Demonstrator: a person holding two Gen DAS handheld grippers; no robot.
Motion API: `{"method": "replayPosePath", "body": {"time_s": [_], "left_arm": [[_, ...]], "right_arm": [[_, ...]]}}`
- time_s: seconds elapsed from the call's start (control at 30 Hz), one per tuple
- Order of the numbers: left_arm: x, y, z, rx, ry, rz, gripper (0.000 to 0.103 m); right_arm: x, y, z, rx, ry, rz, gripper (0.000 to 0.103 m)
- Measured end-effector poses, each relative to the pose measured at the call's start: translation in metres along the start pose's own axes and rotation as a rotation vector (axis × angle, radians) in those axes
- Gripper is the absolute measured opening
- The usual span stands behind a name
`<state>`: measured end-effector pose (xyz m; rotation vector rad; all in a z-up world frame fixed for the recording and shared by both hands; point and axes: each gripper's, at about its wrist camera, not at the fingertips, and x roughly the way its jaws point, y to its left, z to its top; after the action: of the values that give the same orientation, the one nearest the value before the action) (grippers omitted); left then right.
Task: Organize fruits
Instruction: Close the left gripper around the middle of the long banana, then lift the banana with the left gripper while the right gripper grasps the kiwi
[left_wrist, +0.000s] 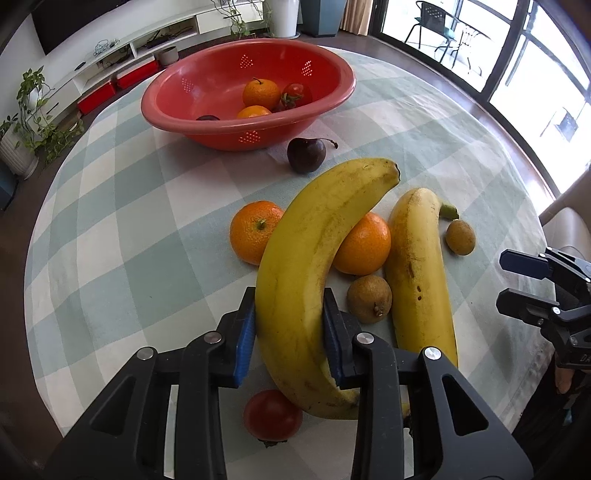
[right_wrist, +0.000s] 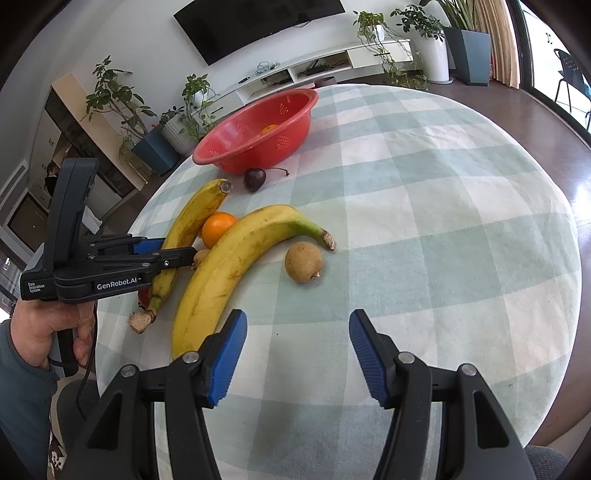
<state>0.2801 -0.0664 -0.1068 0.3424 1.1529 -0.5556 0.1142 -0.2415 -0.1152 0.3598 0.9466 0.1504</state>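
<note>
Left wrist view shows the left gripper (left_wrist: 290, 332) clamped on a banana (left_wrist: 314, 266) lying among oranges near the red colander (left_wrist: 207, 122) on the checked tablecloth (left_wrist: 129, 240), while the right gripper (right_wrist: 297, 334) hovers with jaws apart and empty.

Two bananas: one (left_wrist: 299, 280) between the left gripper's (left_wrist: 290, 328) pads, the other (left_wrist: 421, 273) just to its right.

Four oranges: two on the cloth ahead of that gripper, one (left_wrist: 255, 230) left of the held banana and one (left_wrist: 364, 245) tucked behind it; two more in the red bowl (left_wrist: 177, 110) farther ahead, one (left_wrist: 260, 92) behind the other (left_wrist: 254, 111).

Two tomatoes: one (left_wrist: 272, 413) under the left gripper, one (left_wrist: 295, 94) in the bowl.

Two dark plums: one (left_wrist: 306, 155) ahead, just before the bowl, one (left_wrist: 207, 117) inside it.

Two small brown fruits: one (left_wrist: 369, 298) just right of the pads, one (left_wrist: 460, 237) farther right, beyond the second banana.

One bowl. Two grippers; the right gripper (right_wrist: 297, 343) has nothing between its jaws.
</note>
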Motion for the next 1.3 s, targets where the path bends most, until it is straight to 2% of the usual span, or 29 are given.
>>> {"method": "replayPosePath", "body": {"time_s": [0.27, 0.53, 0.63, 1.03, 1.3], "left_arm": [[0.011, -0.003, 0.006, 0.022, 0.046, 0.034, 0.031], [0.016, -0.001, 0.012, 0.007, 0.036, 0.026, 0.031], [0.015, -0.007, 0.012, 0.045, 0.031, 0.053, 0.029], [-0.004, 0.003, 0.0, -0.023, -0.049, -0.003, 0.029], [-0.039, 0.011, -0.015, -0.081, -0.142, -0.046, 0.029]], "right_arm": [[0.001, 0.002, -0.001, -0.003, 0.008, -0.003, 0.062], [0.002, -0.001, -0.002, 0.004, 0.014, 0.0, 0.062], [0.003, -0.001, -0.003, 0.005, 0.014, -0.001, 0.062], [0.0, -0.002, 0.001, -0.001, -0.003, -0.021, 0.062], [0.003, 0.006, 0.021, -0.082, -0.017, -0.082, 0.059]]}}
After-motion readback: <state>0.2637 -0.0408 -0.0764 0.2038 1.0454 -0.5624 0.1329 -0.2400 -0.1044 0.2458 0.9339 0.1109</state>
